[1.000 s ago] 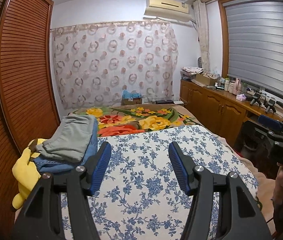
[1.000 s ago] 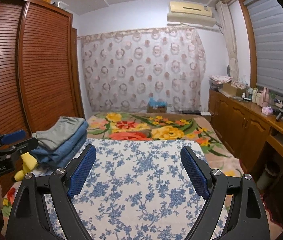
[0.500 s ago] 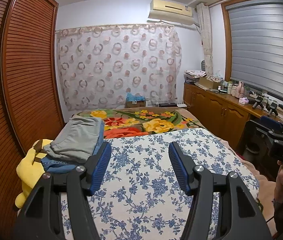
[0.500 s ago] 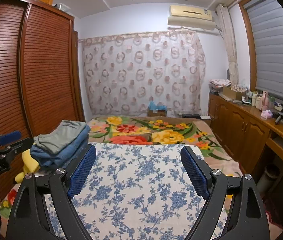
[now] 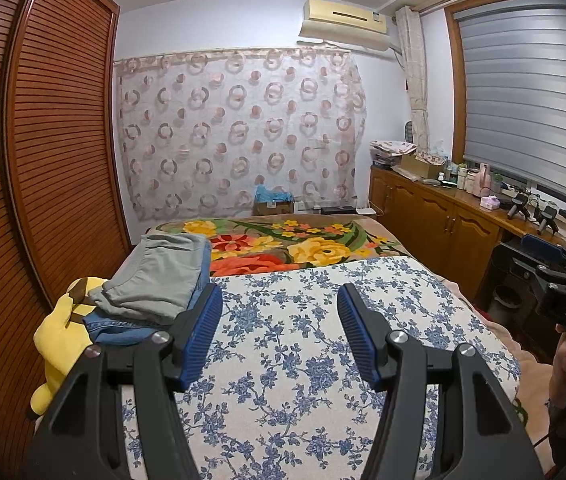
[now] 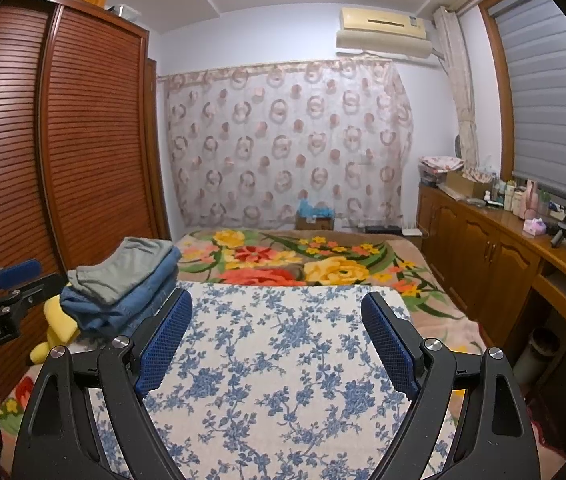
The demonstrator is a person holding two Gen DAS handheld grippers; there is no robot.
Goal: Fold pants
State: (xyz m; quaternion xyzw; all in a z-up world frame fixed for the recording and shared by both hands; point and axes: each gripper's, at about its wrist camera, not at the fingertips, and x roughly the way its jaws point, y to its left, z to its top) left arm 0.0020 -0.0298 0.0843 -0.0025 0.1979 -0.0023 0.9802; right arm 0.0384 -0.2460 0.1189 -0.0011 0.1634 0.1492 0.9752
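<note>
Two grippers' jaws apart, folded pants (image 5: 155,276) stacked on yellow plush (image 5: 61,344), floral sheet (image 5: 303,344)

Left gripper (image 5: 279,332) held level, jaws spread wide — nothing between them. Right gripper (image 6: 277,340) likewise, gaping and empty.

There are two tongs: the left tongs (image 5: 279,332) and the right tongs (image 6: 277,338), each with two blue-padded fingers spread wide. Two folded pants sit in one stack on the bed (image 5: 323,360): grey pants (image 5: 159,276) on top, blue jeans (image 5: 123,330) beneath. One yellow plush toy (image 5: 57,344) lies beside the stack. One air conditioner (image 5: 343,20) hangs above one patterned curtain (image 5: 239,132). One cardboard box (image 6: 315,222) stands past the bed.
</note>
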